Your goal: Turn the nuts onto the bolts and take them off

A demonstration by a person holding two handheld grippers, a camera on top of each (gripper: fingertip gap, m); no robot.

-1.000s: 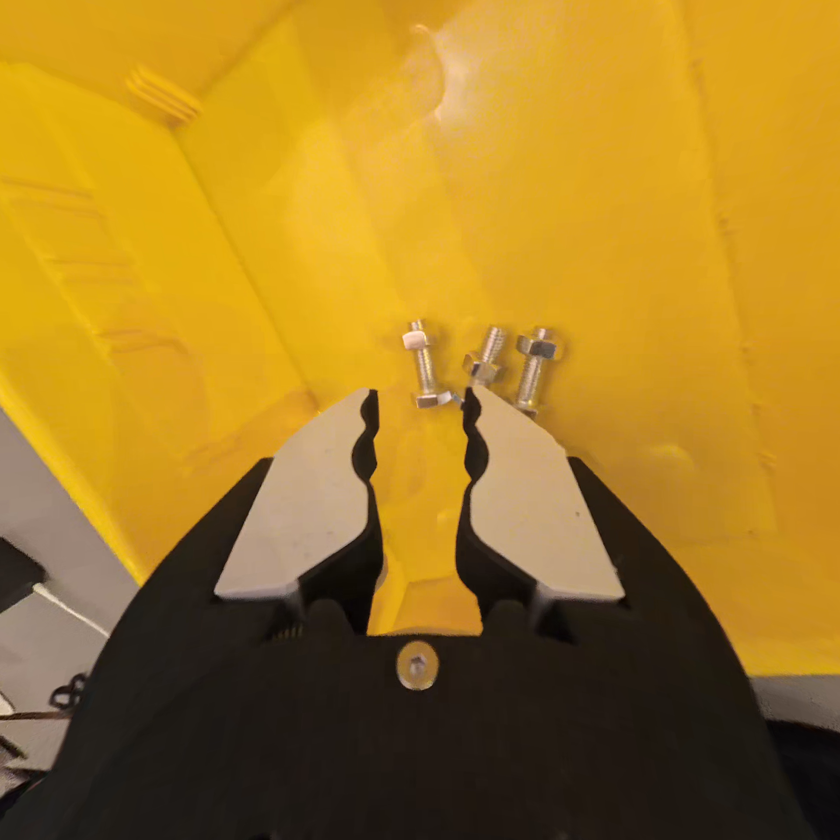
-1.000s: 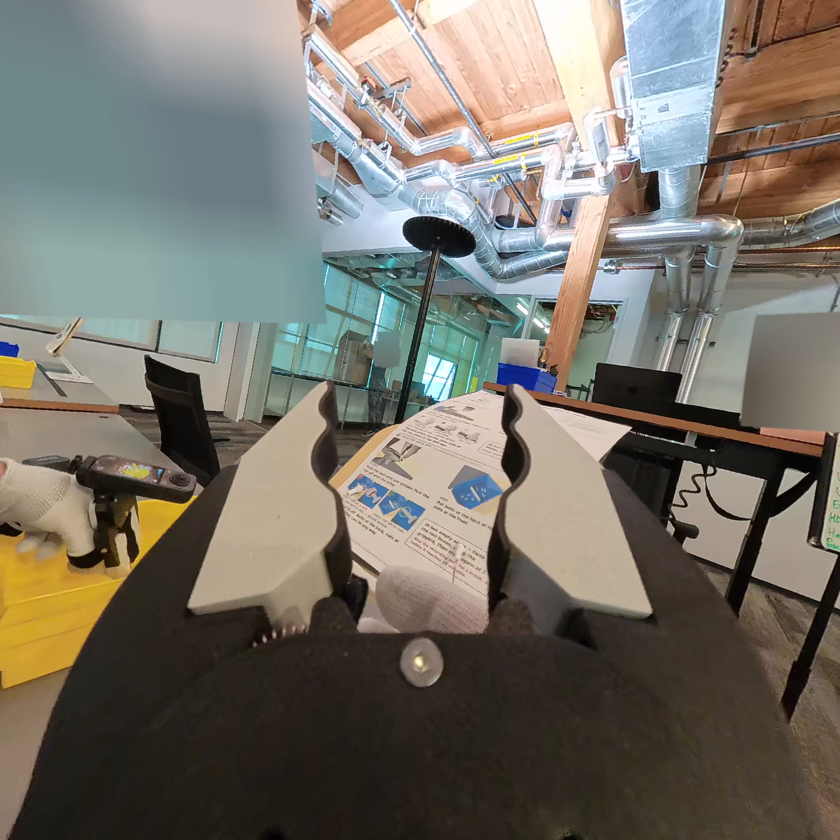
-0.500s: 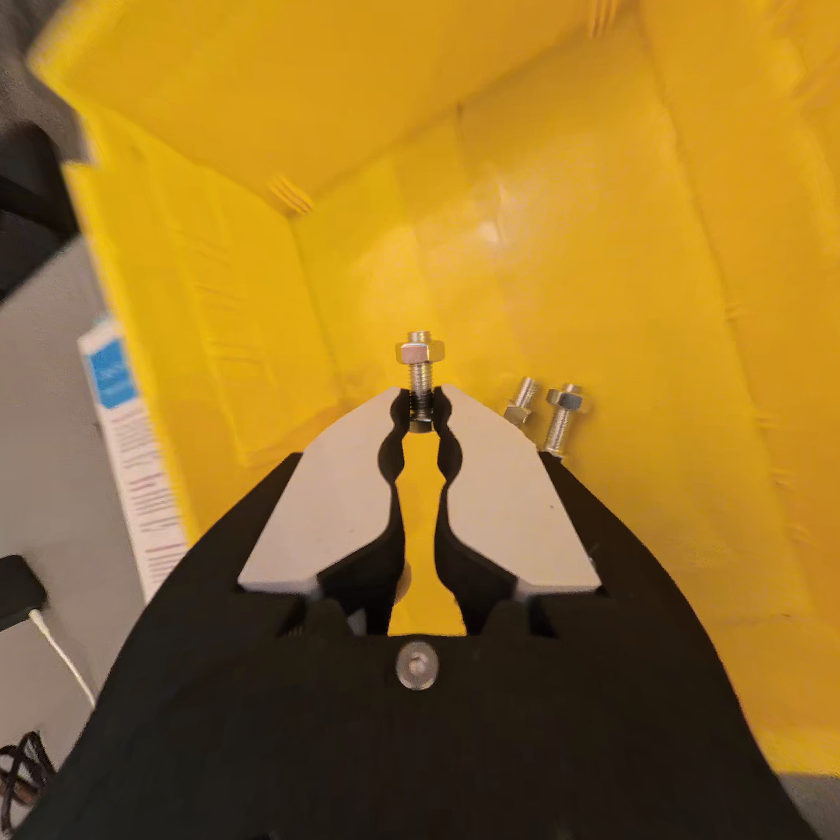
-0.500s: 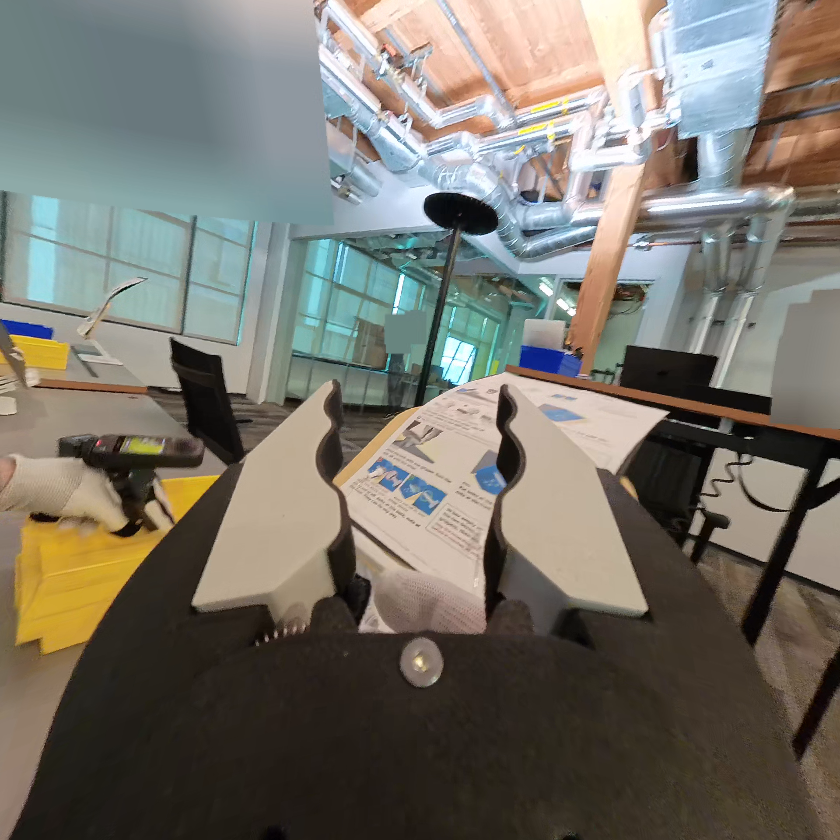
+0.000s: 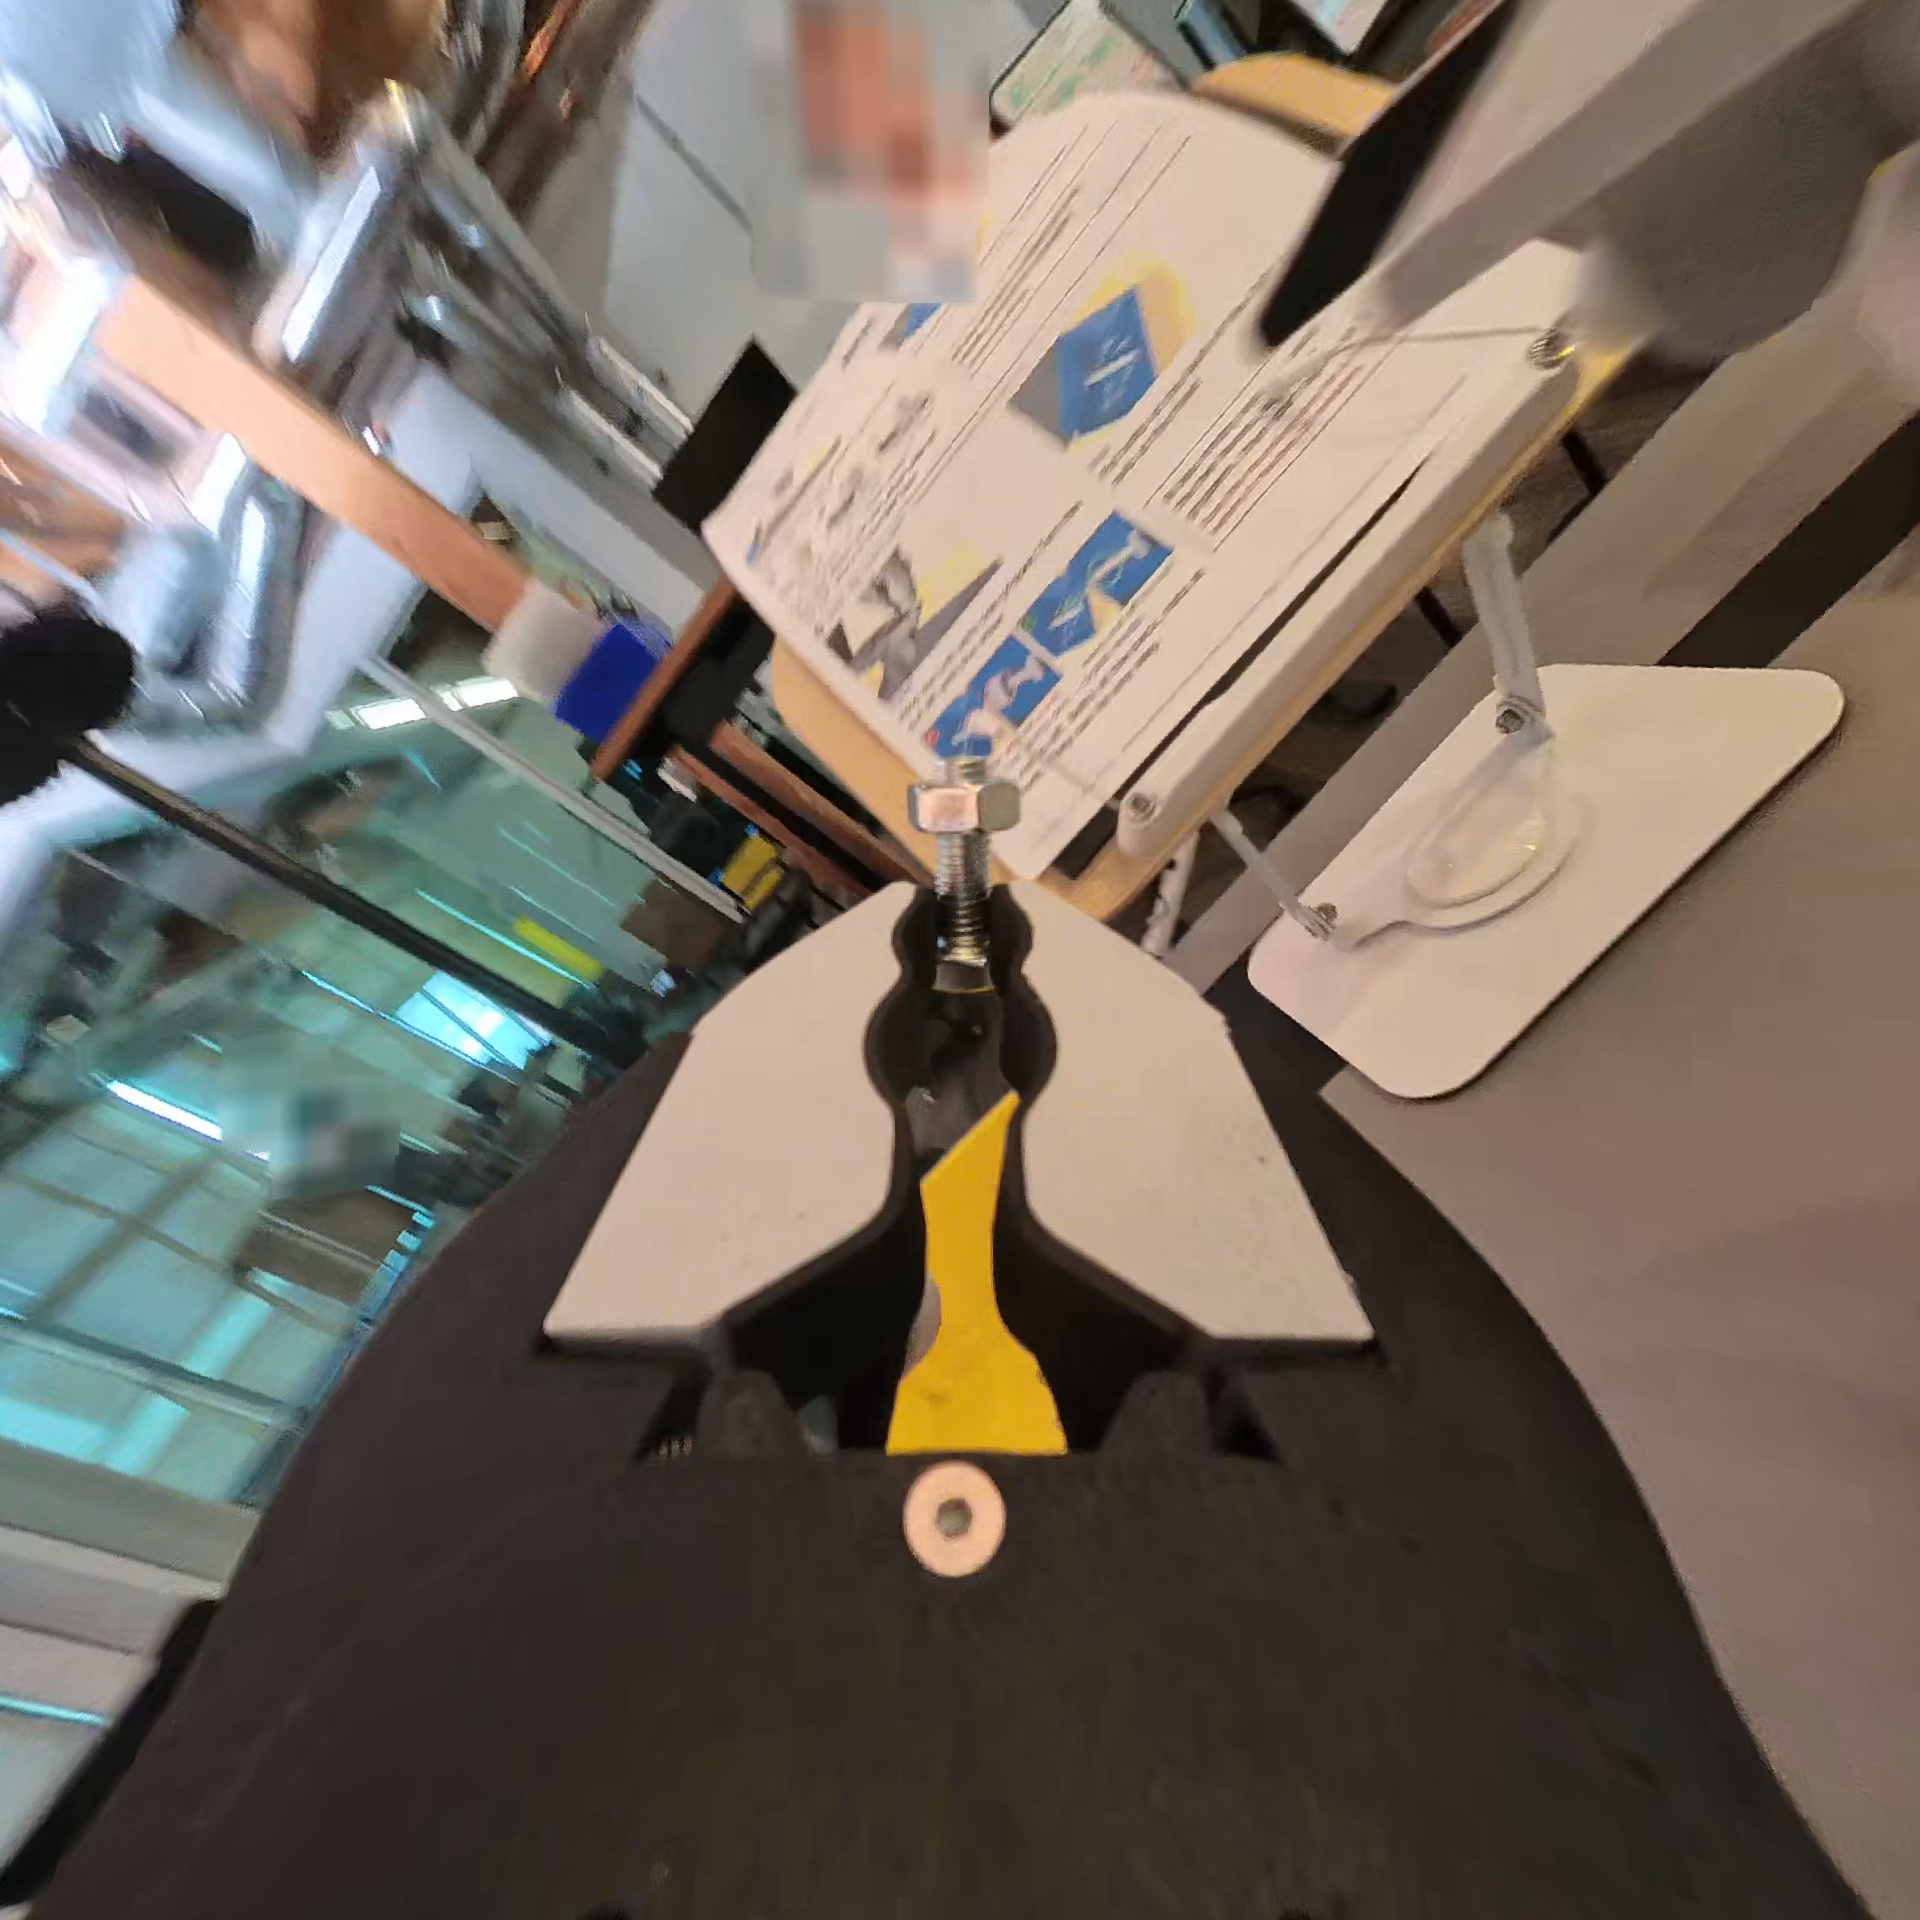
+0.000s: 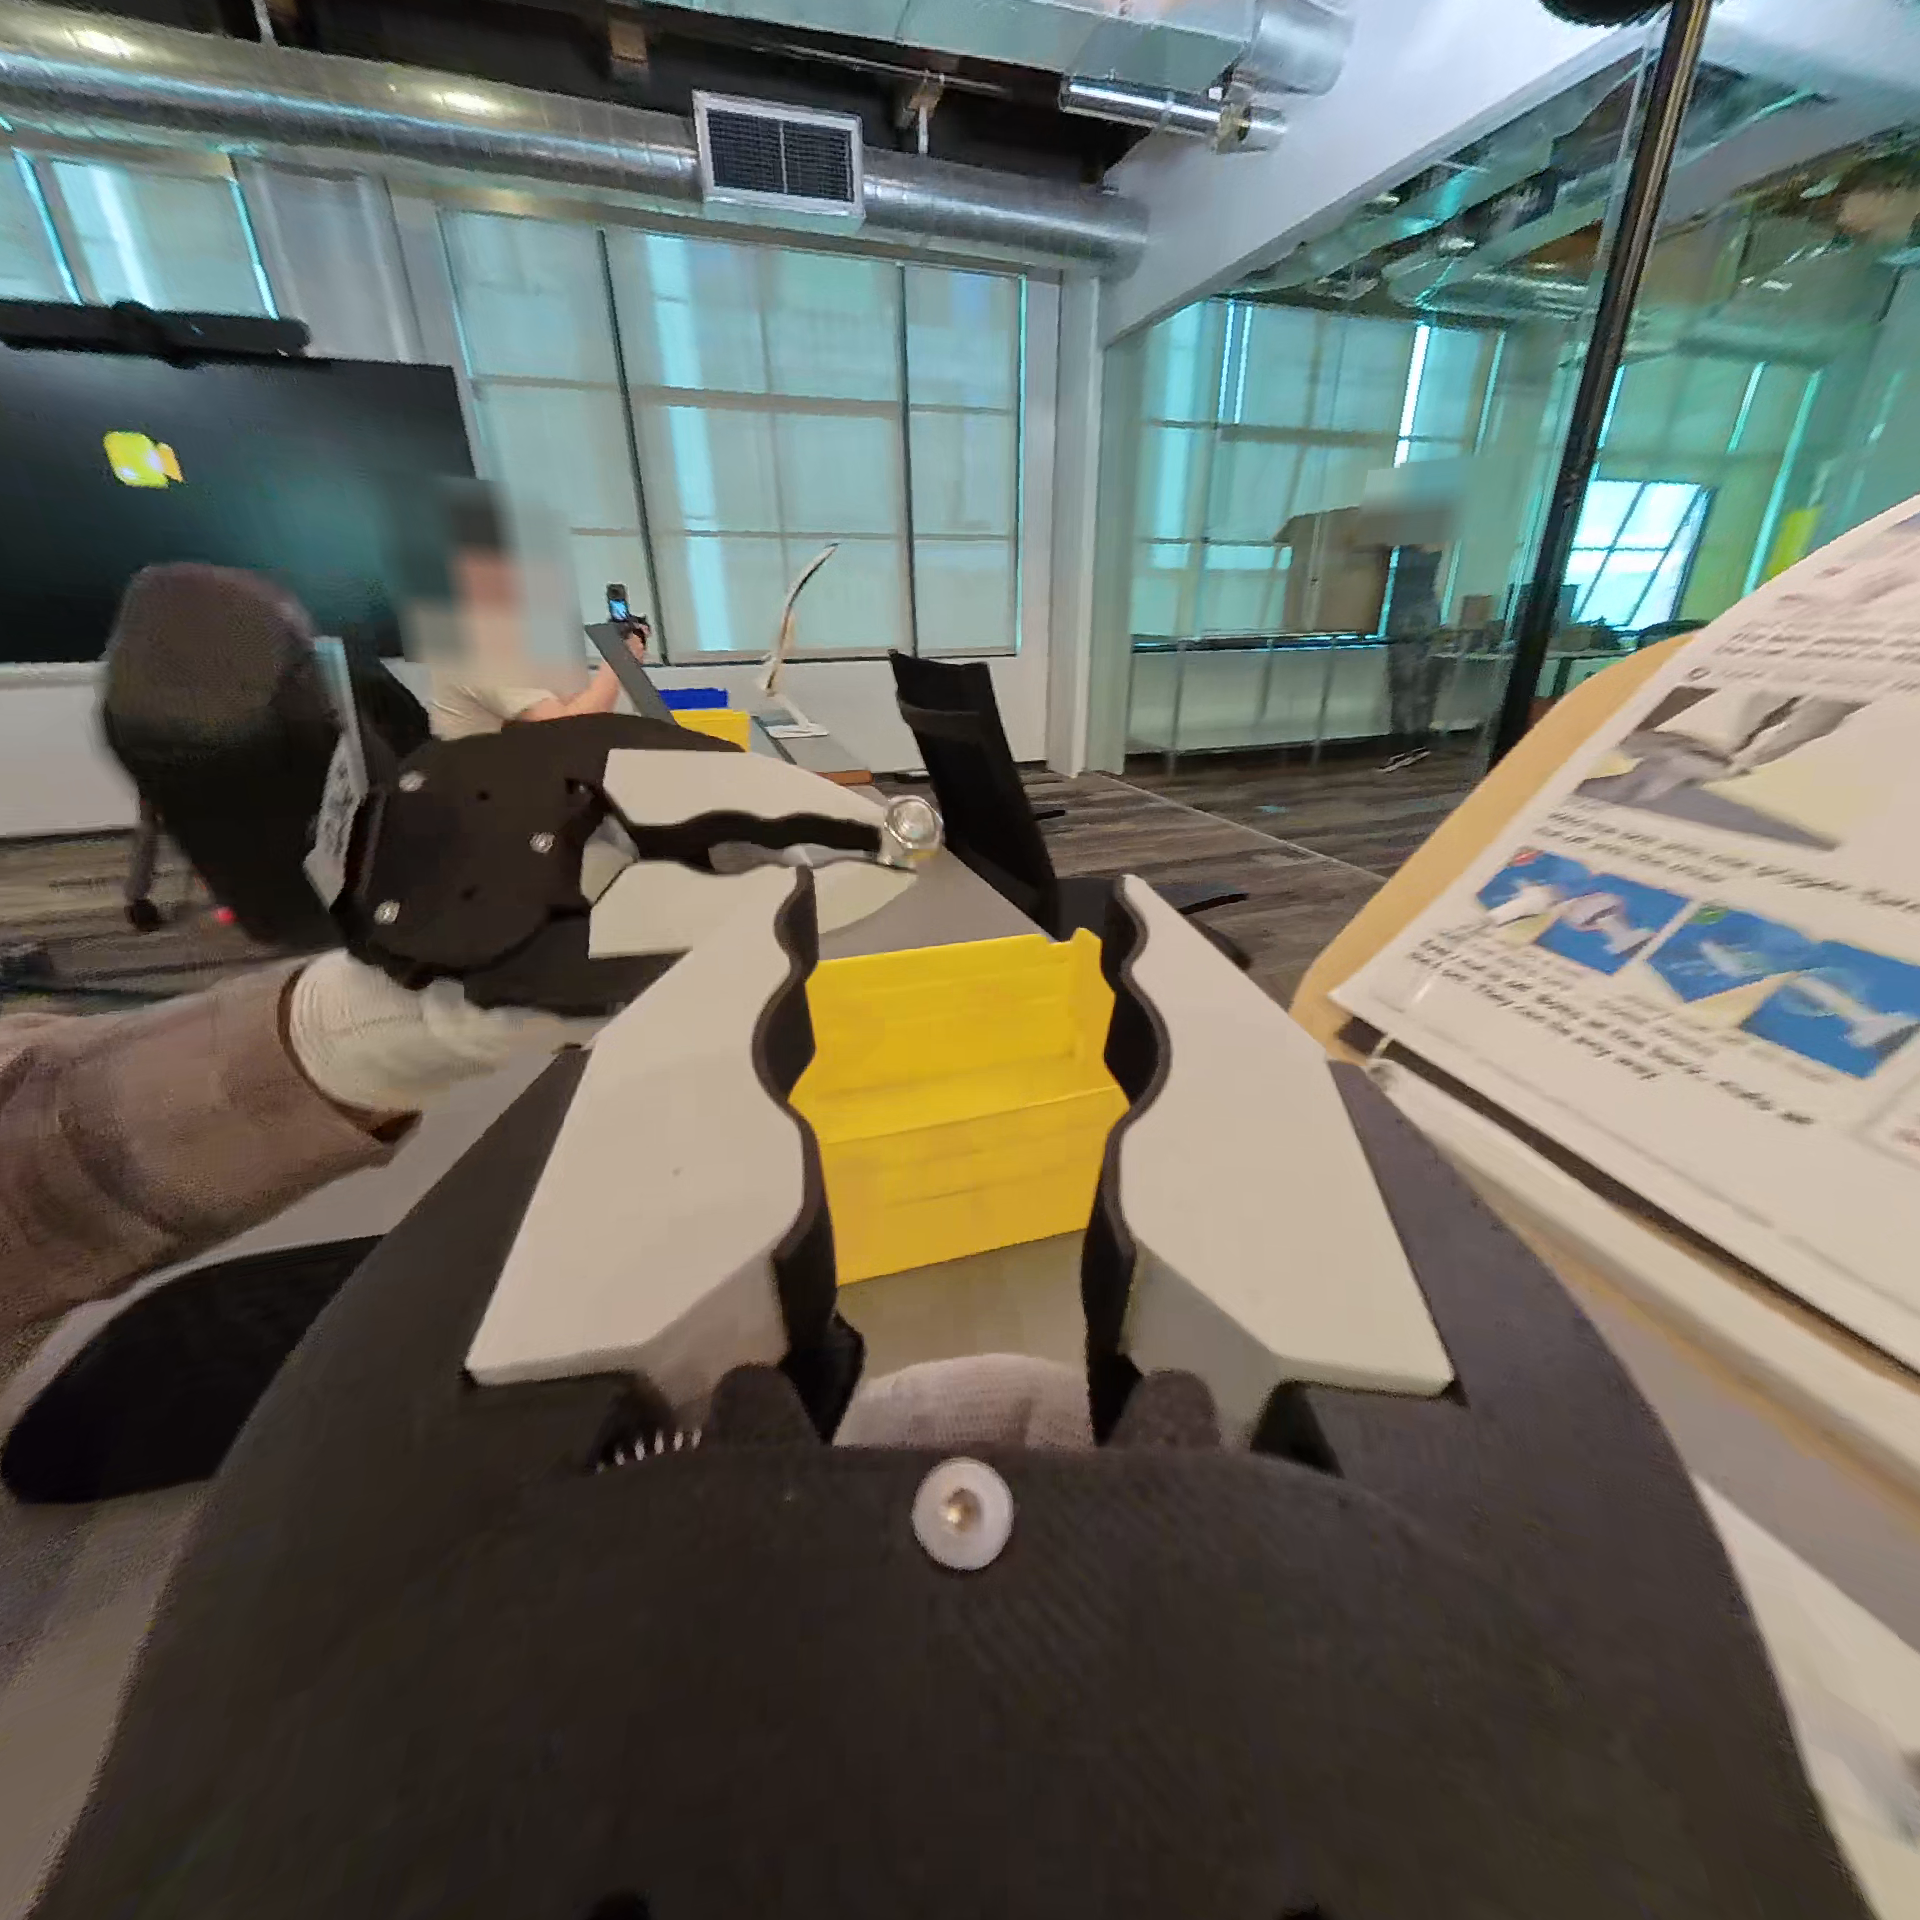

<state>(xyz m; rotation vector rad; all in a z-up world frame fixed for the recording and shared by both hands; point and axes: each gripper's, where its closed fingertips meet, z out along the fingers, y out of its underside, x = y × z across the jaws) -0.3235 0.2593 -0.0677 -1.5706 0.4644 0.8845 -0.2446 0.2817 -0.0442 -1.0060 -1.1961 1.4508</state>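
left gripper (image 5: 961, 935): we see it lifted off the desk, its fingers closed on the lower end of a bolt (image 5: 962, 883); in the right wrist view it lies sideways, up and left of our right fingertips, clear of the bin.
bolt: it stands straight out past the fingertips, threads bare between the tips and the nut; its head sits in the notch between the fingers.
nut (image 5: 962, 806): a hex nut sits near the far end of the bolt, with a little thread showing beyond it.
right gripper (image 6: 961, 914): we see its jaws wide apart with nothing between them; it points at the bin.
bin (image 6: 956, 1101): yellow, on the desk just beyond the right fingertips. from here we see its near wall and part of the inner far wall; we cannot tell what lies in it. a slice of yellow also shows between the left gripper's fingers.
hand (image 6: 374, 1029): in a white glove with a brown sleeve, holding the left gripper from behind.
sheet (image 5: 1049, 499): a printed page with blue pictures on a tilted white stand (image 5: 1538, 862), which rests on the grey desk (image 5: 1662, 1351) to the right of the held bolt.
room: another person sits at a far desk in the right wrist view, where more bins, one yellow and one blue, stand; what they hold is too small to tell.
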